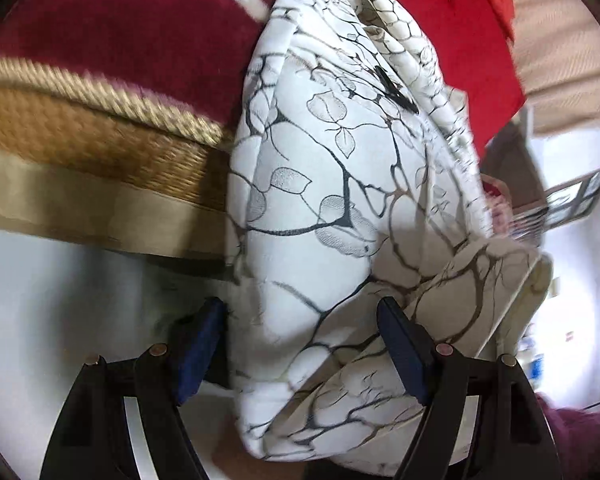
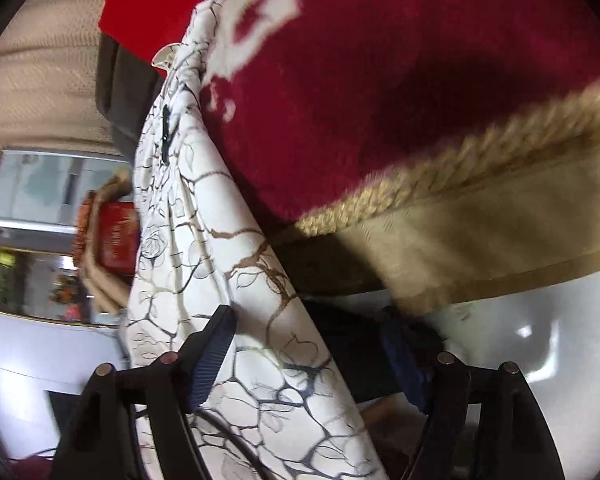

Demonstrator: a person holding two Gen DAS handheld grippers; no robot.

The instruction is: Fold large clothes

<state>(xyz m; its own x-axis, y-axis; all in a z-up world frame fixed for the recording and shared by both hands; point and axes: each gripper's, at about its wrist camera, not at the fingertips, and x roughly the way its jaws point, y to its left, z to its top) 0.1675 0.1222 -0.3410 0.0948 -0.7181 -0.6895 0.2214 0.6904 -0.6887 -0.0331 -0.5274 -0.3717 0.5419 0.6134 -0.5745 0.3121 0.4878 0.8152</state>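
Note:
A white garment (image 1: 320,184) printed with dark branches and leaves hangs in a thick folded bundle in front of the bed edge. My left gripper (image 1: 300,332) stands open around its lower part; a dark gap shows beside the left pad (image 1: 198,352). In the right wrist view the same garment (image 2: 204,248) runs from the top down between the fingers of my right gripper (image 2: 308,324). It lies against the left pad (image 2: 214,350), while the right pad (image 2: 404,360) stands well clear of it, so that gripper is open.
A dark red blanket (image 1: 132,40) with pale markings covers the bed, over a woven straw mat with a braided edge (image 1: 112,100) and a beige bed side (image 2: 480,248). Bright red cloth (image 1: 452,20) lies behind. A pale glossy floor (image 1: 60,280) is below.

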